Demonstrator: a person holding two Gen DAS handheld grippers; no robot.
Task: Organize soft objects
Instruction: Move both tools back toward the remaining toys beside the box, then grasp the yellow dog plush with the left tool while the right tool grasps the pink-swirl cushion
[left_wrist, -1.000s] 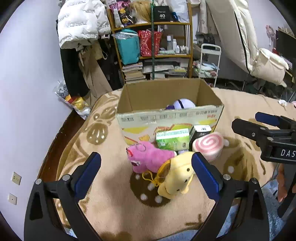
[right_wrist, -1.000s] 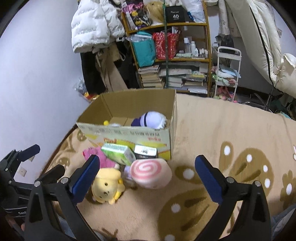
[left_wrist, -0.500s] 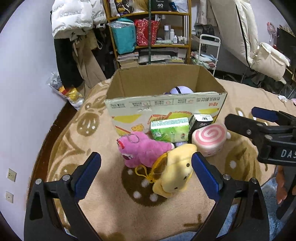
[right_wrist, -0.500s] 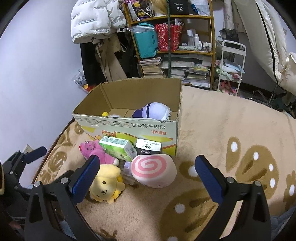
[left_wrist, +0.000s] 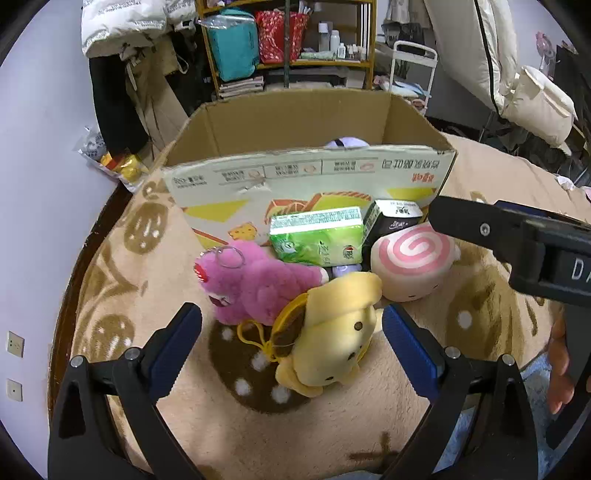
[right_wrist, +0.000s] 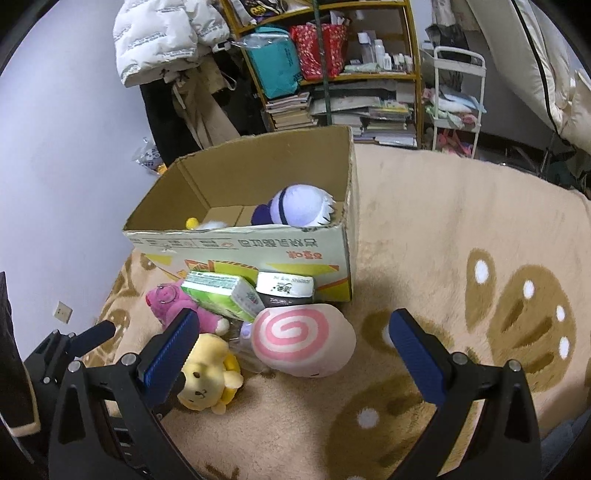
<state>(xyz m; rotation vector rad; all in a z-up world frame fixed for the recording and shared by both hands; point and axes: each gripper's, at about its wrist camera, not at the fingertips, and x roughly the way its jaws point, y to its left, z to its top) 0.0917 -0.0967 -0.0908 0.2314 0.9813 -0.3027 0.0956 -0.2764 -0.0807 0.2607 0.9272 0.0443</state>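
Yellow plush (left_wrist: 332, 339): lay on its side on the rug, long axis slanting from lower left to upper right in the left wrist view, face turned up toward the camera, a yellow cord loop trailing off its left.
Pink plush (left_wrist: 251, 284): lay just behind the yellow plush and touching it, long axis roughly crosswise, snout and metal key ring toward the left.
Swirl cushion (left_wrist: 412, 264): round, pink spiral face tilted up, just right of the yellow plush, resting against the black carton (left_wrist: 393, 221).
Green tissue pack (left_wrist: 316, 236): long axis crosswise, leaning on the box front above the pink plush.
Cardboard box (left_wrist: 306, 173): open top, directly behind the pile; held a purple-and-white plush (right_wrist: 299, 205) near its right corner and something small, white and yellow (right_wrist: 205, 223), possibly another toy, too hidden to tell.
Left hand-held gripper (left_wrist: 291, 332): spread wide and holding nothing; the yellow plush sat between its blue pads, untouched.
Right hand-held gripper (right_wrist: 291, 336): also spread wide and empty, with the swirl cushion between its fingers and the yellow plush by the left pad; a hand (left_wrist: 559, 369) showed at the right edge of the left view.
Surface: a fluffy beige rug (right_wrist: 461, 229) with brown spotted motifs.
Room: lilac wall, a cluttered yellow shelf (right_wrist: 351, 74) with books and bags, a white puffer jacket (right_wrist: 162, 37) hanging, a white trolley (right_wrist: 458, 96).
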